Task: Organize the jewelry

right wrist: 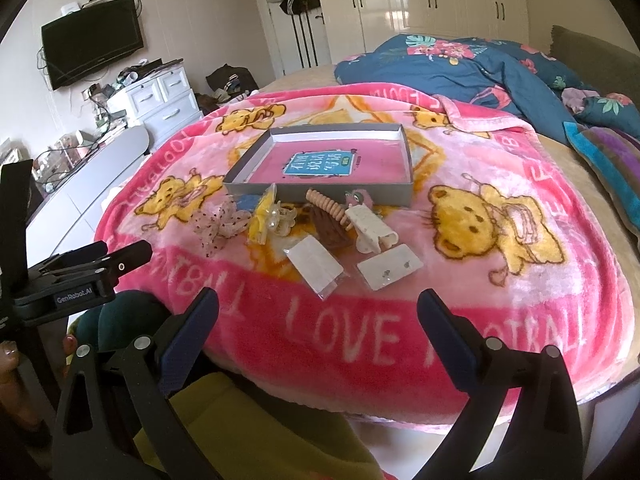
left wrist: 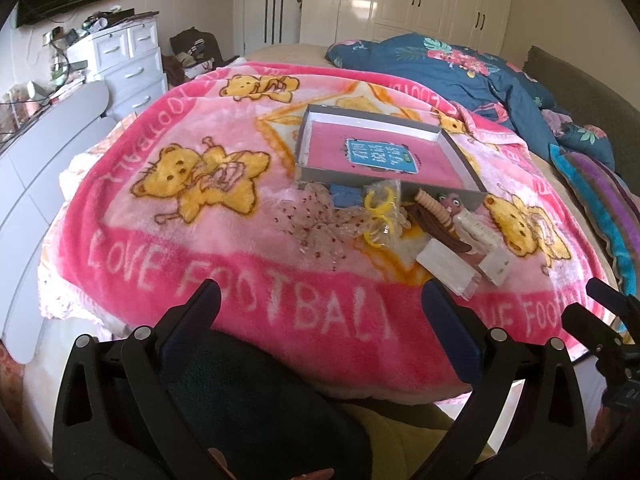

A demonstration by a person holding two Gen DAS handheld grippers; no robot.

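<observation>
A grey open box (right wrist: 400,196) with a pink bottom and blue label lies on the pink blanket; it also shows in the left wrist view (left wrist: 308,136). In front of it lies a heap of jewelry: a dotted sheer bow (right wrist: 218,226), yellow rings in a bag (right wrist: 262,220), a beaded bracelet (right wrist: 328,206), a brown comb (right wrist: 330,228), a white clip (right wrist: 372,228), a clear packet (right wrist: 316,266) and an earring card (right wrist: 390,270). My left gripper (left wrist: 322,312) and right gripper (right wrist: 318,316) are both open and empty, near the blanket's front edge, short of the heap.
The pink bear blanket (right wrist: 480,320) covers the bed. A blue floral duvet (right wrist: 460,72) lies behind and a striped cushion (right wrist: 608,168) at the right. White drawers (right wrist: 168,100) and a curved white footboard (right wrist: 80,188) stand left. The left gripper shows at the left edge of the right wrist view (right wrist: 100,268).
</observation>
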